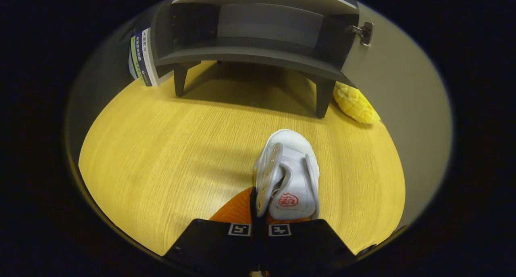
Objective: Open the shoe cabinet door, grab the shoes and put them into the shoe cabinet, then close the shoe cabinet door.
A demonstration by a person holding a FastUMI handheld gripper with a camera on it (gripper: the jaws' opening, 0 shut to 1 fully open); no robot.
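1. White canvas shoe [291,176] with an eyelet strip and a red logo on the tongue sits just ahead of the gripper [258,206], toe pointing toward the cabinet, over the yellow wood-grain surface [161,160].
2. Gripper fingers are pressed nearly together, pinching the shoe's left eyelet flap between them. Thin grip, on one edge only.
3. Can't tell if the shoe is lifted or resting on the surface; no clear gap is visible under it.
4. Dark grey shoe cabinet [258,47] on short legs stands well beyond the shoe, door already open; the pale door panel with a metal hinge [365,33] swings out beside it.
5. Cabinet shelf looks empty, so I judge the step is carrying the shoe in.
6. Risk: the flap is soft fabric, so the shoe may swing, tilt or slip out during the carry.
7. Risk: the shoe hangs to one side of the fingers, so the toe may catch the shelf's front lip or a cabinet leg if brought in low.
8. Risk: the open door is close to the path.
9. Stacked books [143,61] beside the cabinet and a yellow bumpy fruit-like object [356,103] near its leg are off the path, low concern.
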